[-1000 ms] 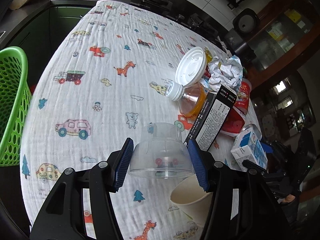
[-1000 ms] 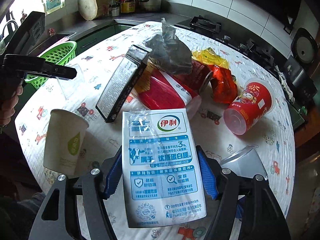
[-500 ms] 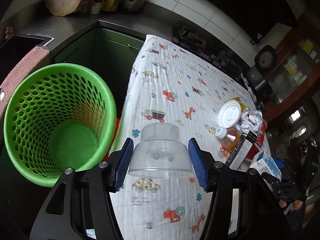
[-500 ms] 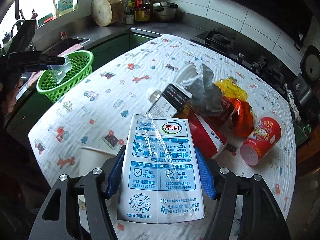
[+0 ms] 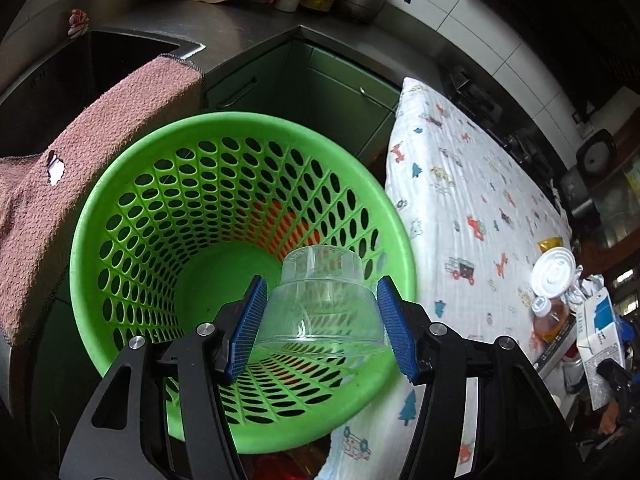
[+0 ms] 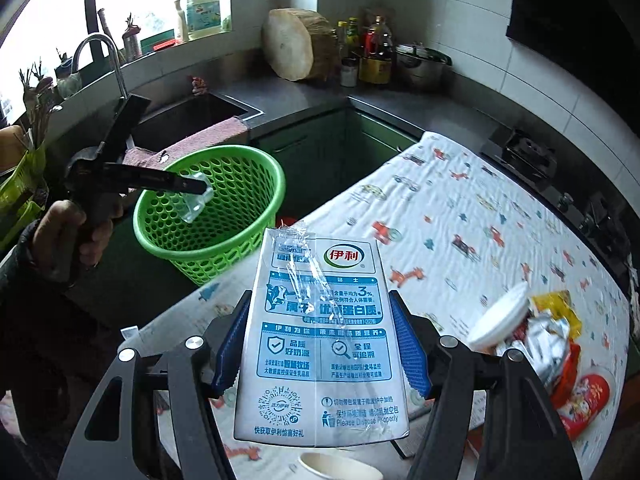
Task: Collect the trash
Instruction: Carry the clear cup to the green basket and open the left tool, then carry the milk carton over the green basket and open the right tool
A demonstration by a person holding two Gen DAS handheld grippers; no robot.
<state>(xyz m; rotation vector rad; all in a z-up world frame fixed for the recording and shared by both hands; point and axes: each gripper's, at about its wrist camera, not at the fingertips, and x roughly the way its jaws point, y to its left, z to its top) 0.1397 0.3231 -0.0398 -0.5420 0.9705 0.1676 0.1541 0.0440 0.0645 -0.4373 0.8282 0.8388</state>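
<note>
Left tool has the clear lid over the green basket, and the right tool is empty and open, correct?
Not quite. The right tool isn't empty: the right wrist view shows it shut on a milk carton. The left tool does hold the clear lid over the green basket.

The clear dome lid (image 5: 320, 308) is thin, see-through plastic, glossy with faint highlights. The green basket (image 5: 160, 184) is moulded plastic, smooth with a soft sheen, its wall pierced with oval holes. The milk carton (image 6: 320, 344) is printed coated paper, slightly shiny, with a crinkled strip of clear film on its face. The tablecloth (image 5: 472, 184) is matt, finely crinkled woven cloth. A pink towel (image 5: 80, 152) over the sink's edge is rough, nubbly cloth. The worktop (image 6: 304, 96) looks like dull brushed metal, and the round block (image 6: 292, 46) at its back corner looks like raw, pale wood. The gripper pads (image 6: 408, 352) are ribbed blue rubber.
</note>
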